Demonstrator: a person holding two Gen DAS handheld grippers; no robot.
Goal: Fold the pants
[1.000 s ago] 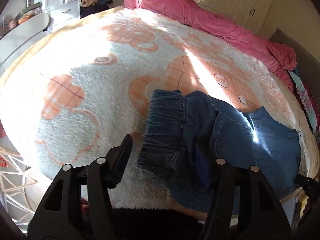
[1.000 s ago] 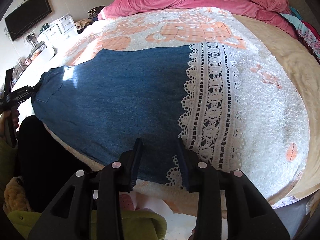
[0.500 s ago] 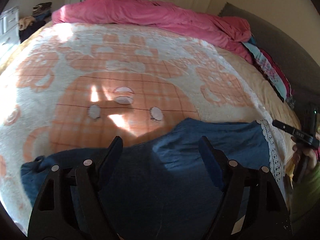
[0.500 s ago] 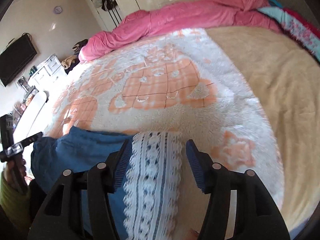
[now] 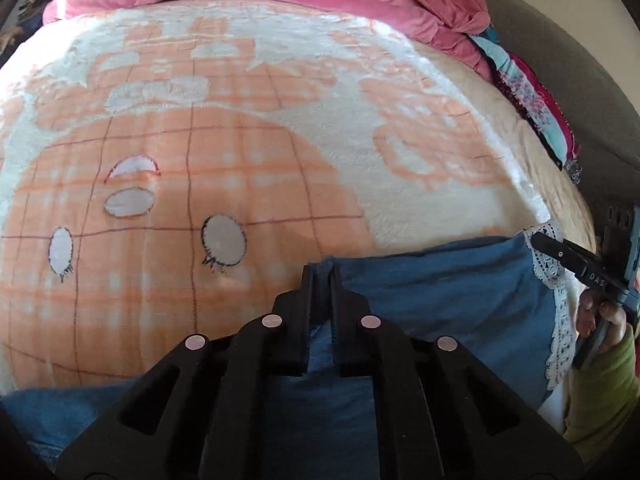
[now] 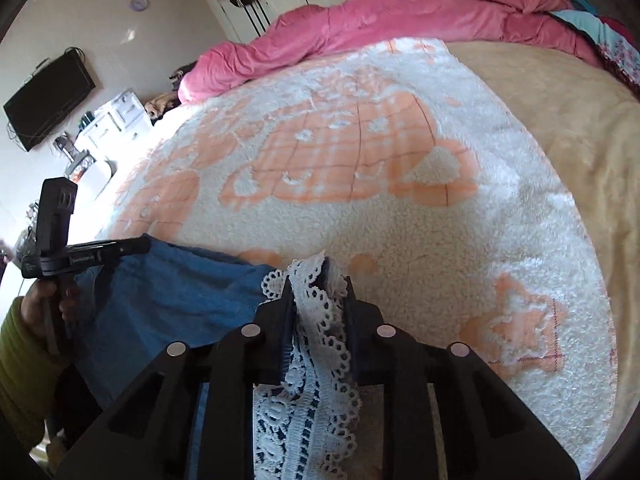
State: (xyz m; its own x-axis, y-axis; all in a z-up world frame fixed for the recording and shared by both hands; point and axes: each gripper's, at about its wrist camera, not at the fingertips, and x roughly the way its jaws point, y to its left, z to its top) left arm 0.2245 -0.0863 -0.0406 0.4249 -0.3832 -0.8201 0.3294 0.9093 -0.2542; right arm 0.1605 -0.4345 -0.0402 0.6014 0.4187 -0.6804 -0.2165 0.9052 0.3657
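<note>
The blue denim pants [image 5: 448, 292] with a white lace hem [image 5: 558, 320] lie along the near edge of the bed. My left gripper [image 5: 320, 276] is shut on a fold of the denim edge. My right gripper [image 6: 316, 284] is shut on the bunched lace hem [image 6: 316, 320], with the denim [image 6: 176, 300] stretching to the left. Each gripper shows in the other's view: the right one [image 5: 560, 254] at the lace end, the left one [image 6: 116, 250] at the denim edge.
The bed is covered by a fluffy white and orange blanket [image 5: 240, 160] over a beige sheet [image 6: 560, 120]. A pink duvet [image 6: 400, 16] is heaped at the far side. A white dresser [image 6: 116, 120] and a TV [image 6: 48, 92] stand to the left.
Both grippers have closed: the left on the denim edge, the right on the lace hem. Both moved lower and closer to the pants edge.
</note>
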